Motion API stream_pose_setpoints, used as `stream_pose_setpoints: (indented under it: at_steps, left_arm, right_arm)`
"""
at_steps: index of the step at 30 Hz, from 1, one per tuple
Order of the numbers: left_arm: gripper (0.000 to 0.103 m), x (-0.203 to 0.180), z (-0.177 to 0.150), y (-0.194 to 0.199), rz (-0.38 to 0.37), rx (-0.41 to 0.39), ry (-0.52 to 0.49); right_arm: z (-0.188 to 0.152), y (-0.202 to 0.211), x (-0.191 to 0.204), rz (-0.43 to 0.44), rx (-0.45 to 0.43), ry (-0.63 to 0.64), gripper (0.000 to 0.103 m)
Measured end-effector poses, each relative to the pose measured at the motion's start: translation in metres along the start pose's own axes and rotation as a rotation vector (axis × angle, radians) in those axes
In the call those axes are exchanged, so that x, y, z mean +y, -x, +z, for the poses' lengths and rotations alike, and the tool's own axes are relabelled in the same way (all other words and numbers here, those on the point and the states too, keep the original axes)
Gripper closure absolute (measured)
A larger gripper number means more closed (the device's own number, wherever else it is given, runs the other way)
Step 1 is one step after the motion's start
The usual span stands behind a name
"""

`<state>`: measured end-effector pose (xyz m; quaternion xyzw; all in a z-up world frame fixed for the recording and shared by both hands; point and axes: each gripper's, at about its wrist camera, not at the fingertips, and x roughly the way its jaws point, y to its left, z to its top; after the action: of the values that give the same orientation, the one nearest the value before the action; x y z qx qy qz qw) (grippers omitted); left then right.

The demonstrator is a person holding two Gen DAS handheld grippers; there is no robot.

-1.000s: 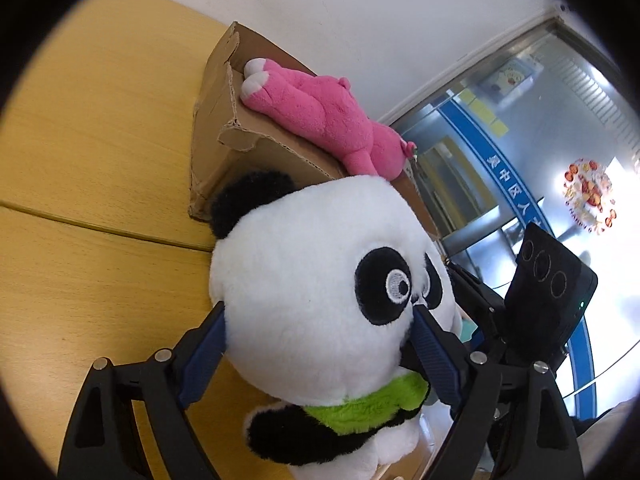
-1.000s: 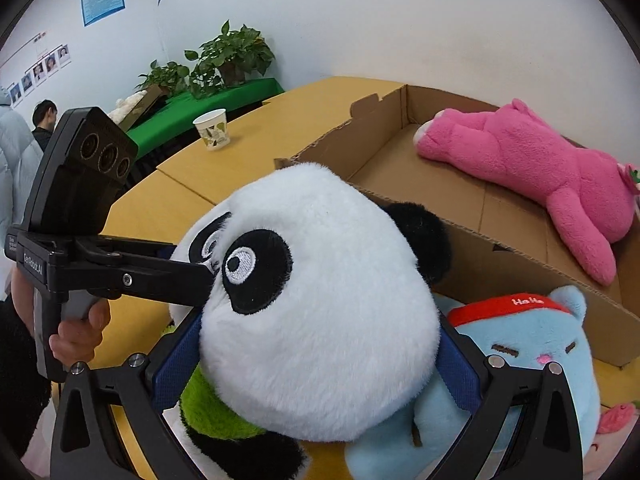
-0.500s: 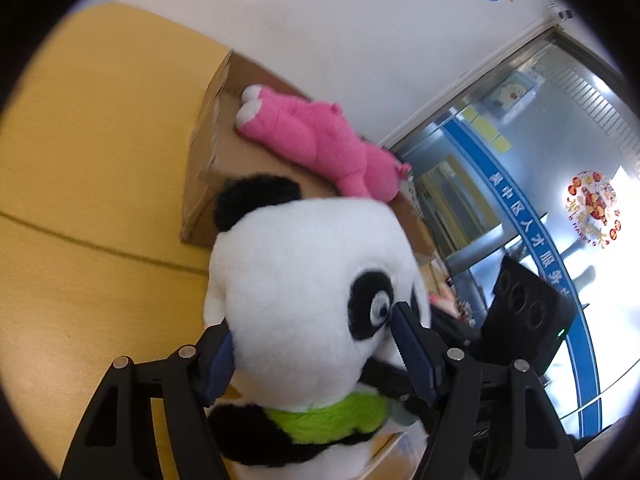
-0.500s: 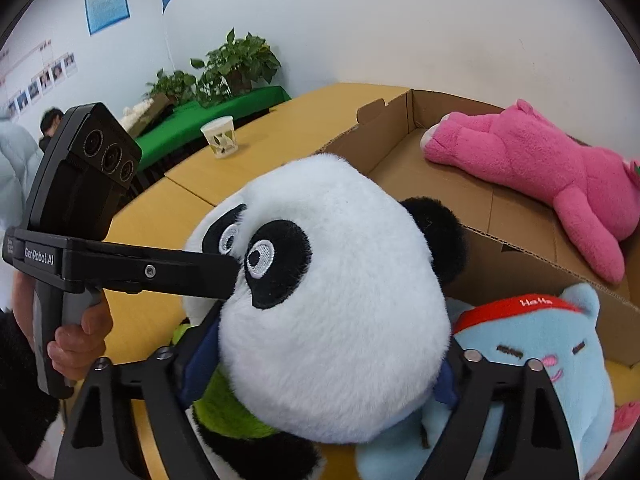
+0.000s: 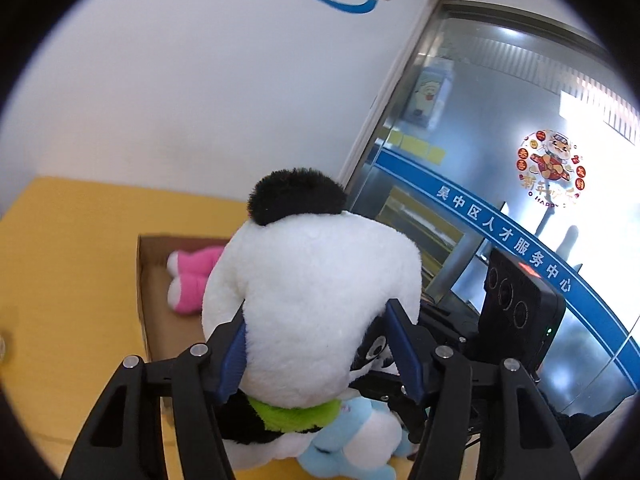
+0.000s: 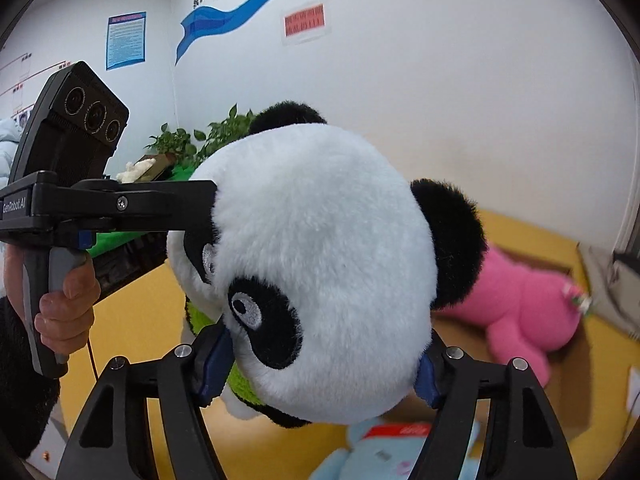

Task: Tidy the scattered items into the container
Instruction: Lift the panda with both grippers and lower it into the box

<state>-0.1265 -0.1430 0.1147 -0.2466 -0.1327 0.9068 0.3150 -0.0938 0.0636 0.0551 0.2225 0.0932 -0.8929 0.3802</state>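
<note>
Left wrist view: left tongs (image 5: 320, 344) closing, pinching the panda plush (image 5: 316, 304) head; right tongs (image 6: 316, 364) likewise closing on it, above the cardboard box (image 5: 150, 300) on the surface (image 5: 68, 300).

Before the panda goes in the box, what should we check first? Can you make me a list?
1. Left gripper squeezing the panda's head, jaws closing: ok.
2. Right gripper squeezing the head too, jaws closing: ok.
3. Panda lifted off the blue toy below: ok.
4. Box open on top: ok.
5. Free floor in the box beside the pink toy: ok.
6. Panda's legs clear of the box wall: cannot tell.
</note>
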Motion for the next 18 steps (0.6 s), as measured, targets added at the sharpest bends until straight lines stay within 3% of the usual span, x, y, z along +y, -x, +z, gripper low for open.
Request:
stream_pose_setpoints:
  at_steps: [8, 13, 18]
  left_arm:
    - [0.045, -0.009, 0.054, -0.001, 0.007, -0.067, -0.055]
    - [0.045, 0.026, 0.069, -0.025, 0.020, -0.021, 0.069]
    - [0.045, 0.075, 0.047, -0.059, 0.019, 0.061, 0.257]
  right_arm:
    - [0.066, 0.017, -0.019, -0.069, -0.069, 0.117, 0.028]
    - [0.088, -0.014, -0.043, -0.042, -0.034, 0.139, 0.028]
    - [0.078, -0.065, -0.068, 0.003, 0.079, 0.123, 0.028]
